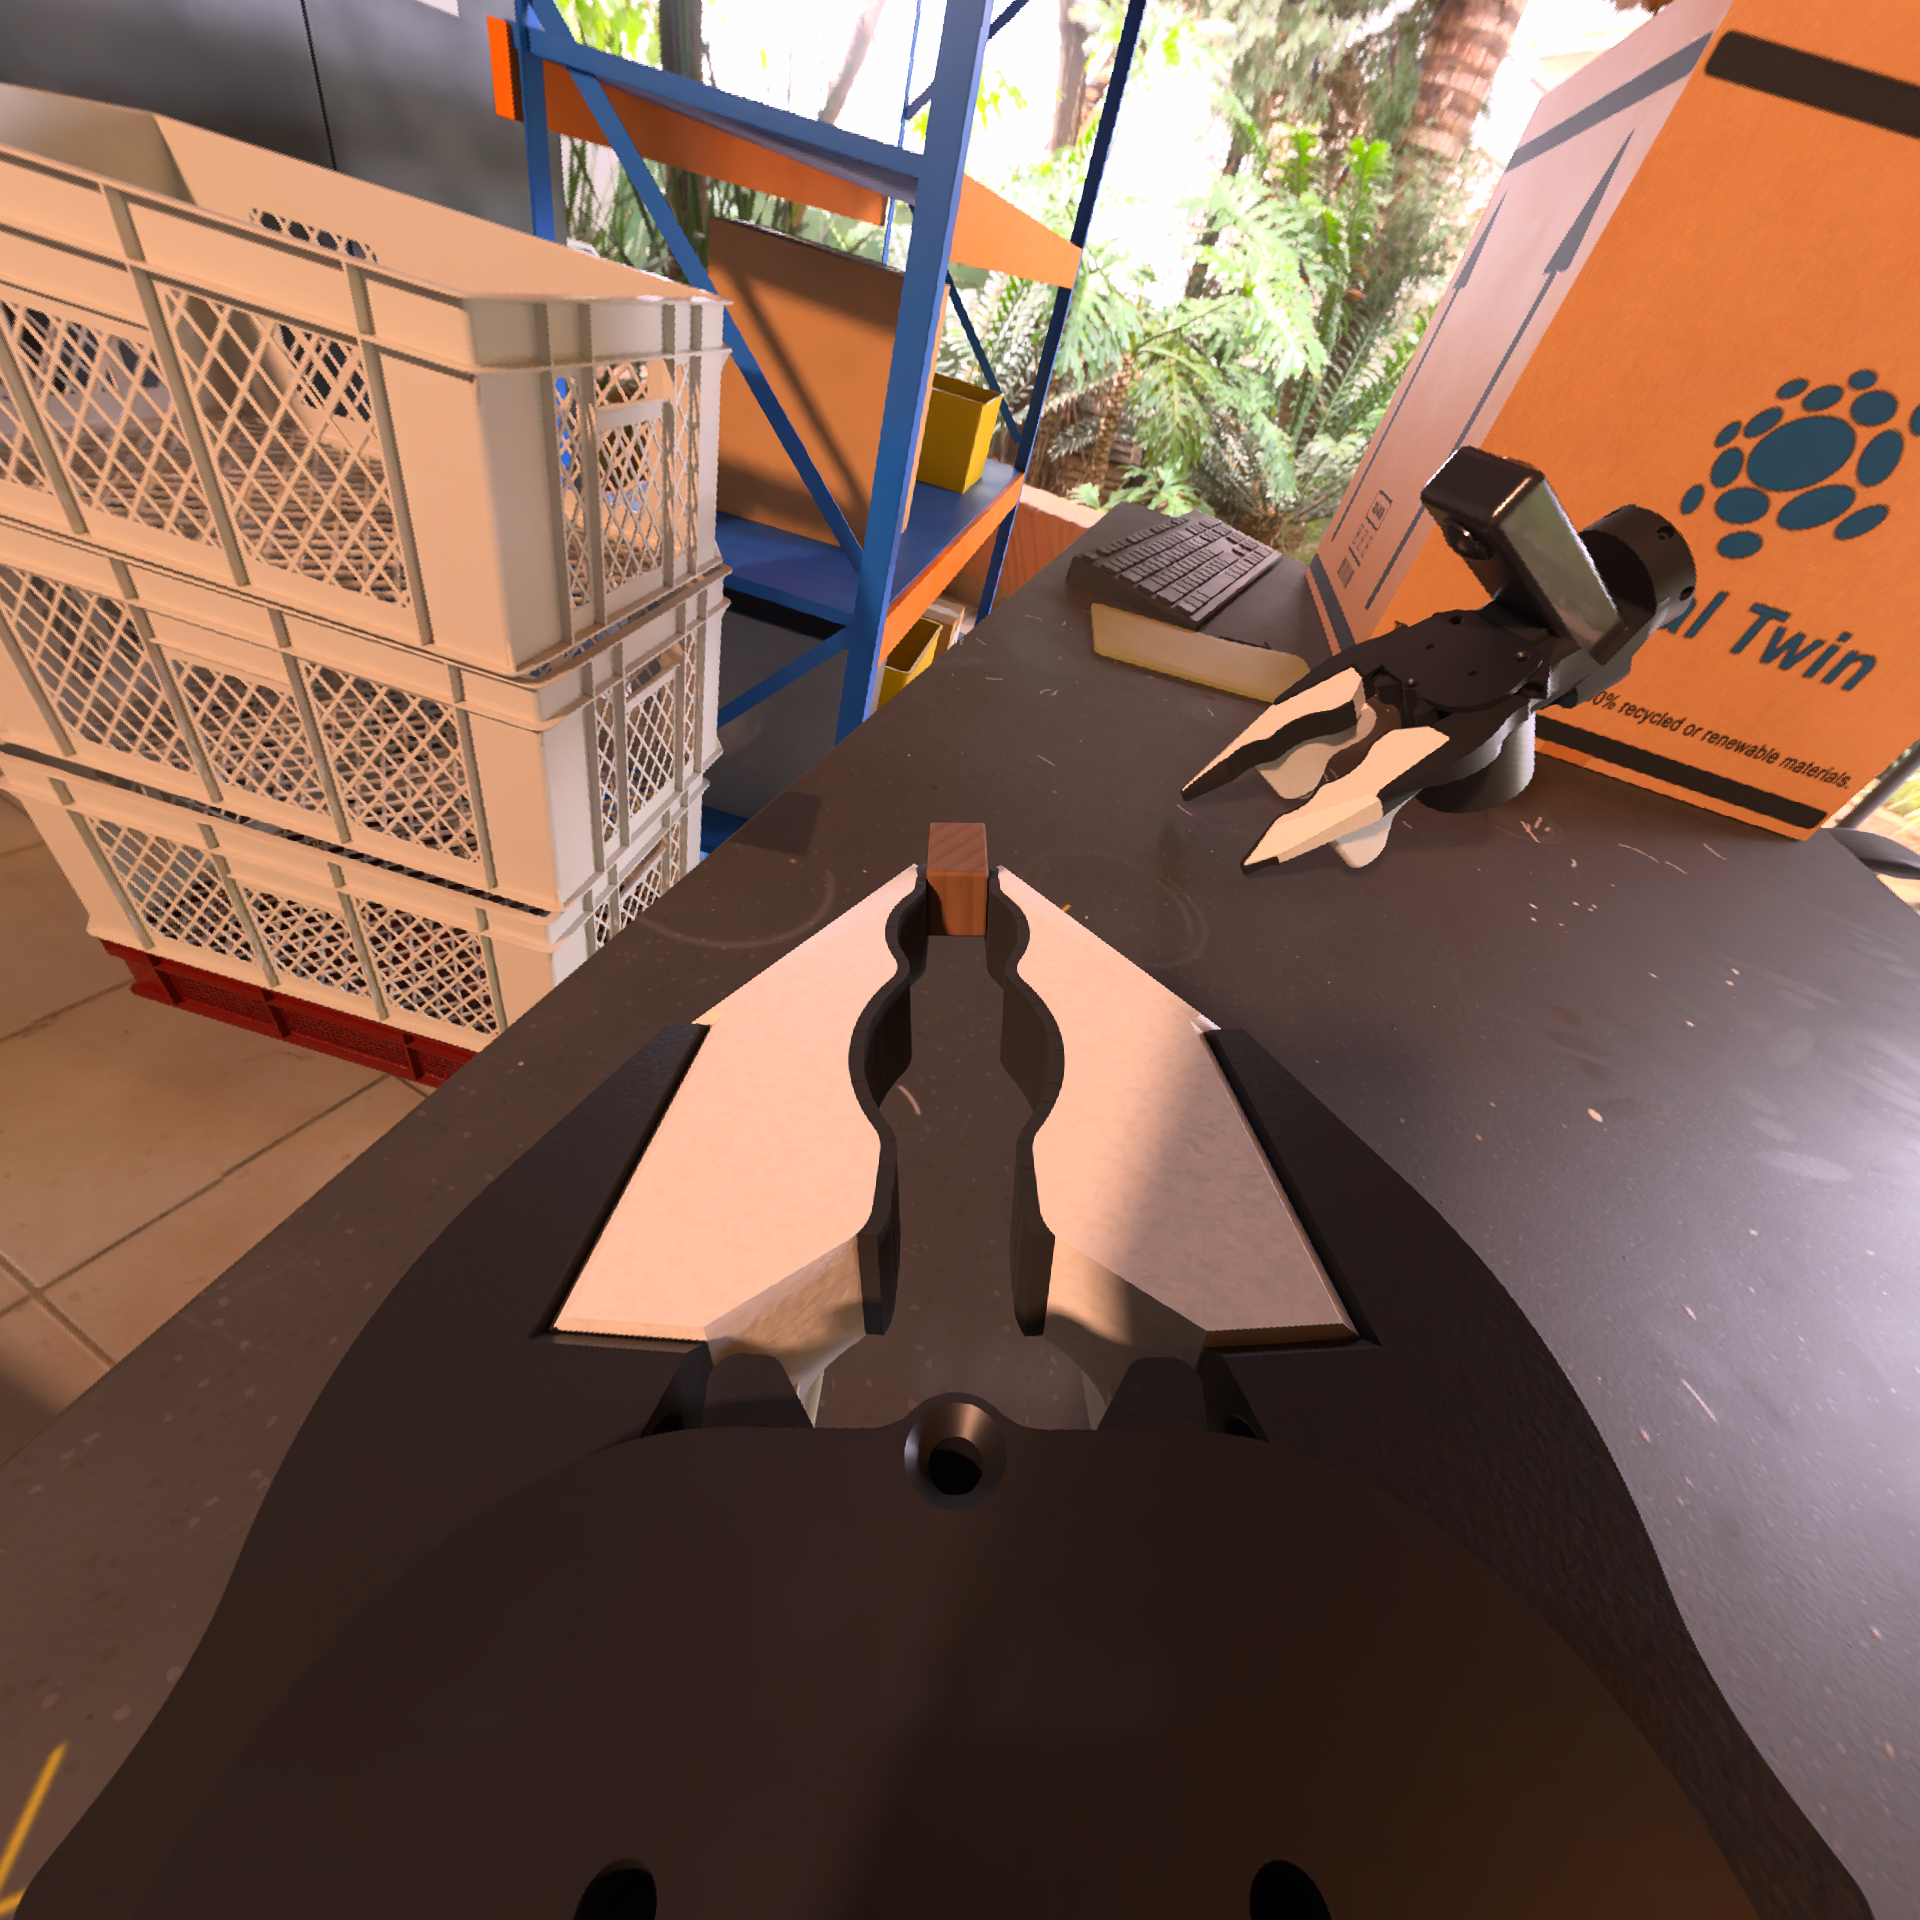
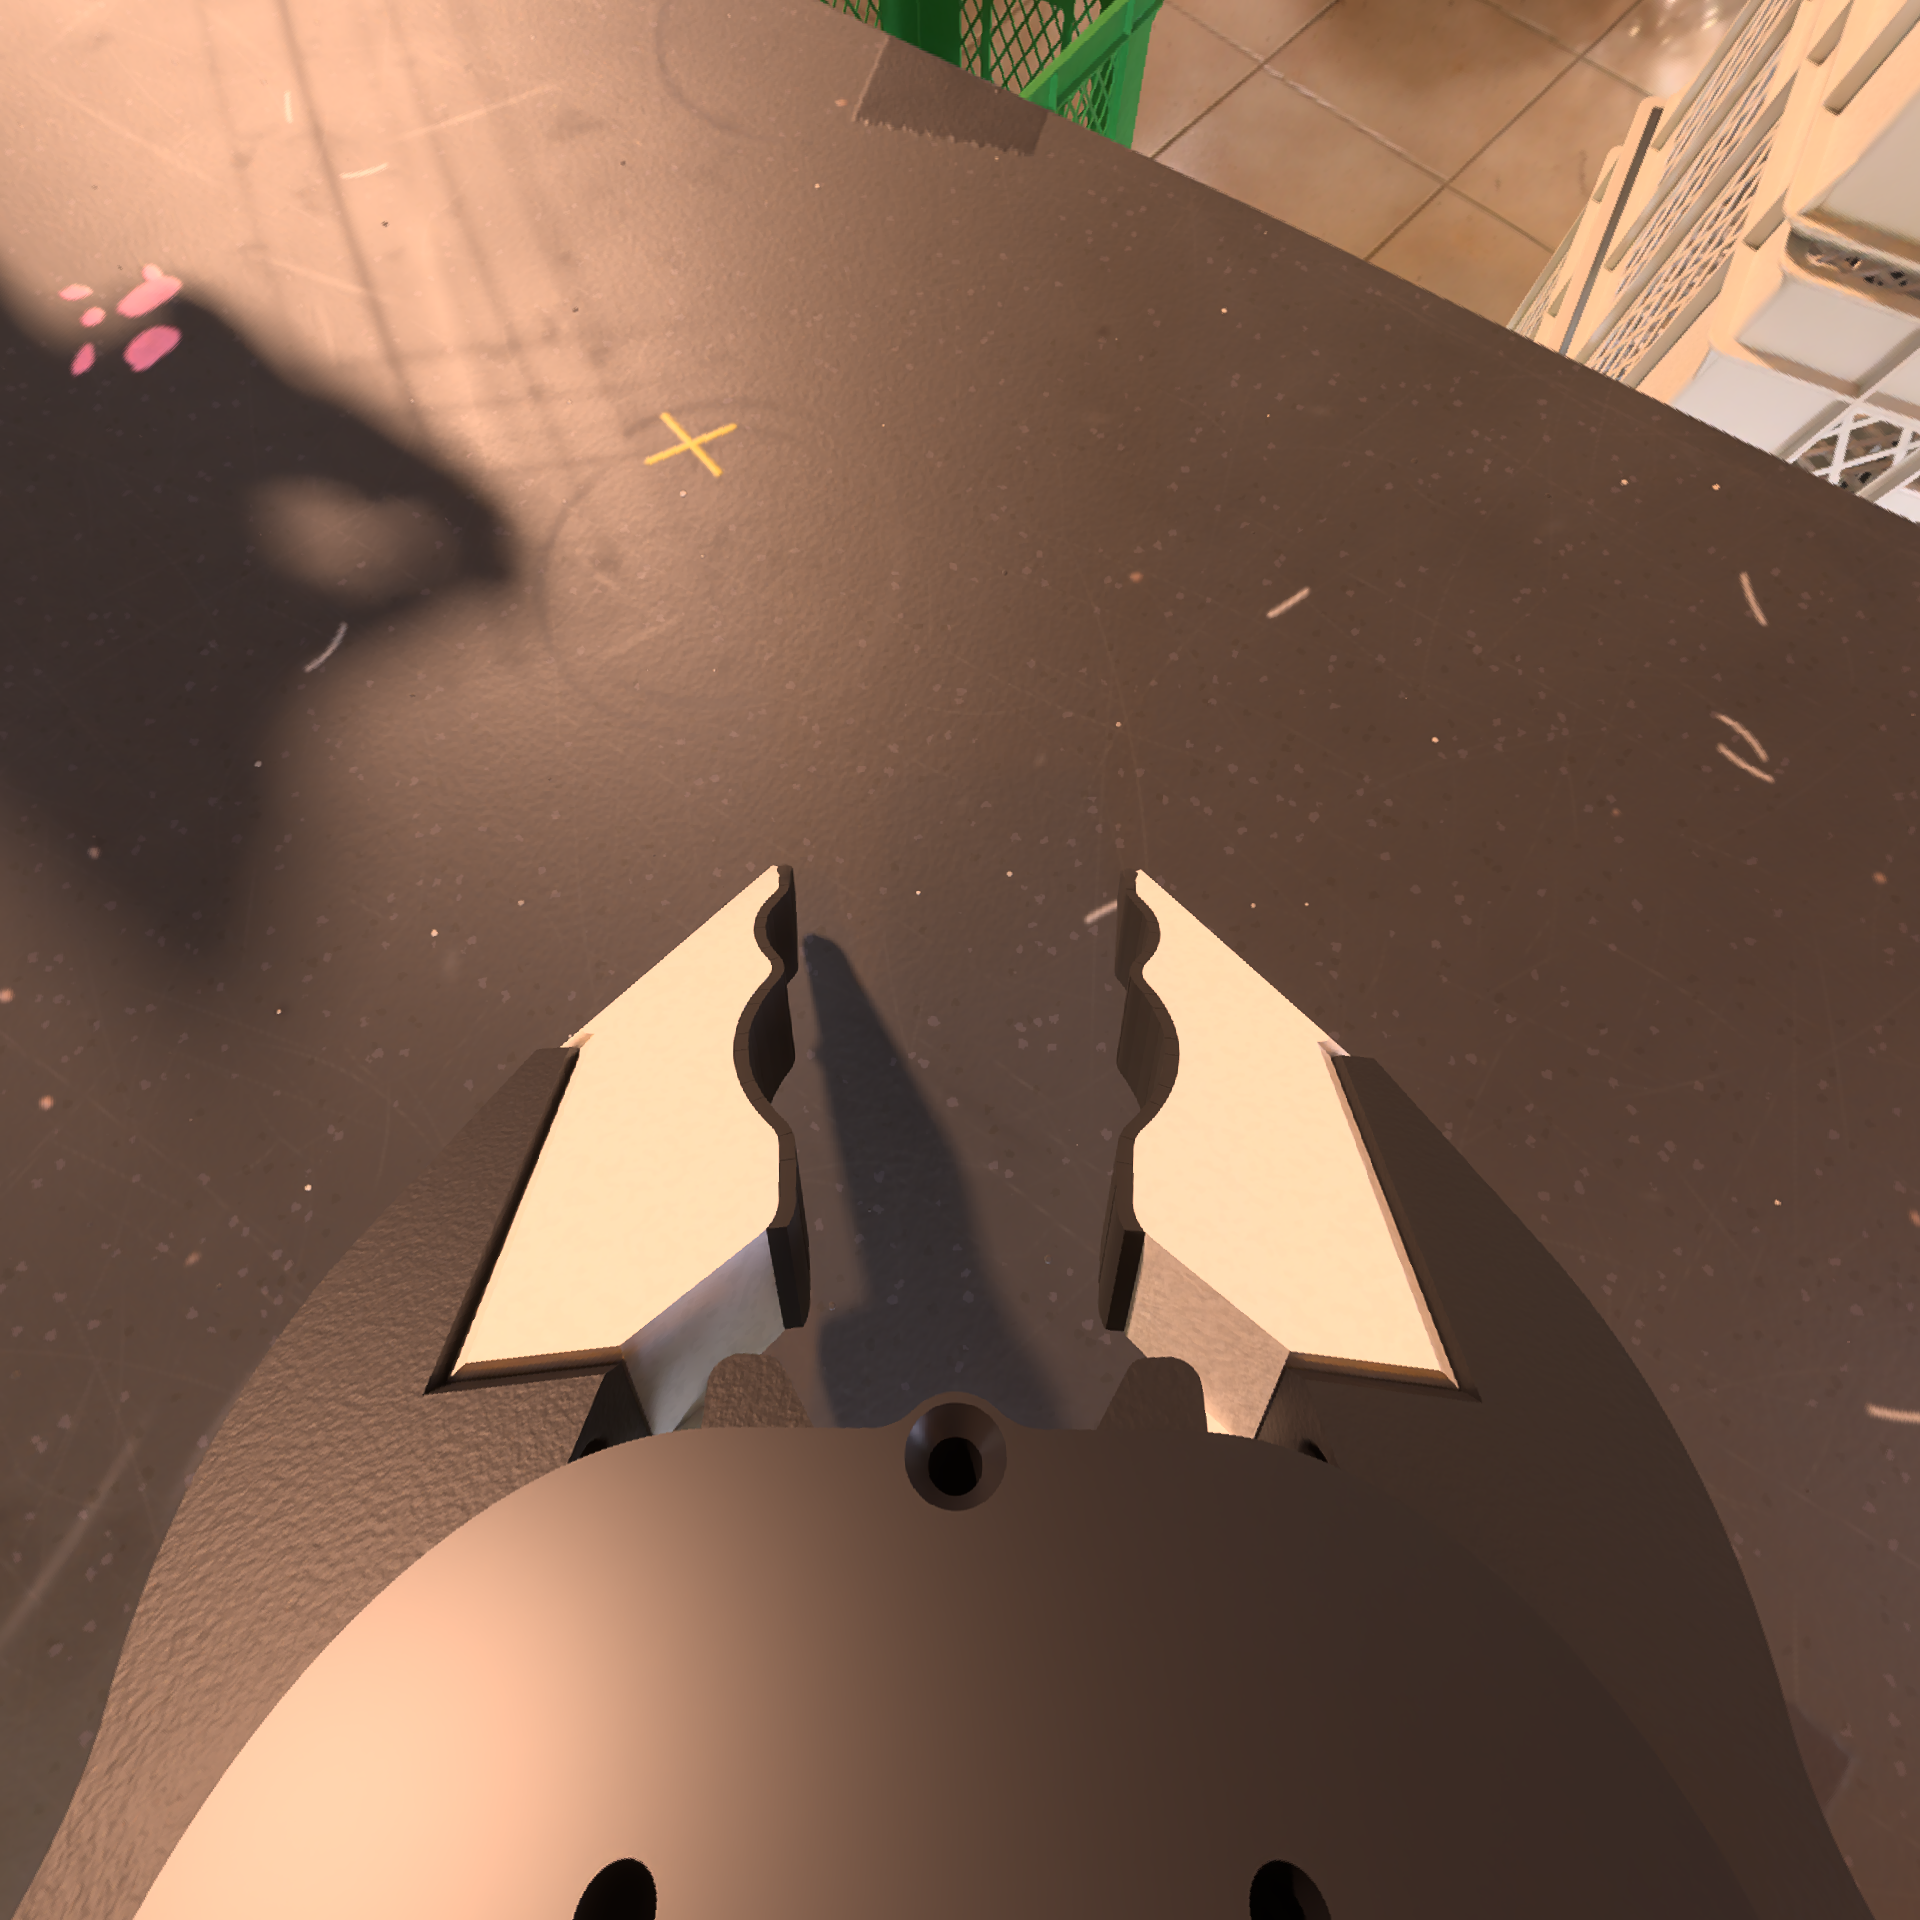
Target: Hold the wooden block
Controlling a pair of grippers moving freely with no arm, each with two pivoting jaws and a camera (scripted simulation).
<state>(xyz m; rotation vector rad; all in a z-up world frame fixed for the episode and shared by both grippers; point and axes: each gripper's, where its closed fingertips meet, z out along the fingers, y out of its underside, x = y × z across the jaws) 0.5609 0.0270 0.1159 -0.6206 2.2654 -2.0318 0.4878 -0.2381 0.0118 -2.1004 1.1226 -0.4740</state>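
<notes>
A small brown wooden block (image 1: 957, 878) stands between the tips of my left gripper (image 1: 958, 902). The two fingers press on its left and right sides, so the gripper is shut on it, just above the dark table (image 1: 1455, 1143). My right gripper (image 2: 956, 883) is open and empty over bare tabletop. It also shows in the left wrist view (image 1: 1236, 826), farther off to the right, low over the table with its fingers apart. The block does not show in the right wrist view.
Stacked cream crates (image 1: 343, 582) stand left of the table, with a blue and orange rack (image 1: 862, 436) behind. An orange cardboard box (image 1: 1714, 395) and a keyboard on a book (image 1: 1174, 577) sit at the far right. A yellow cross (image 2: 691, 444) marks the table; a green crate (image 2: 1049, 52) lies beyond its edge.
</notes>
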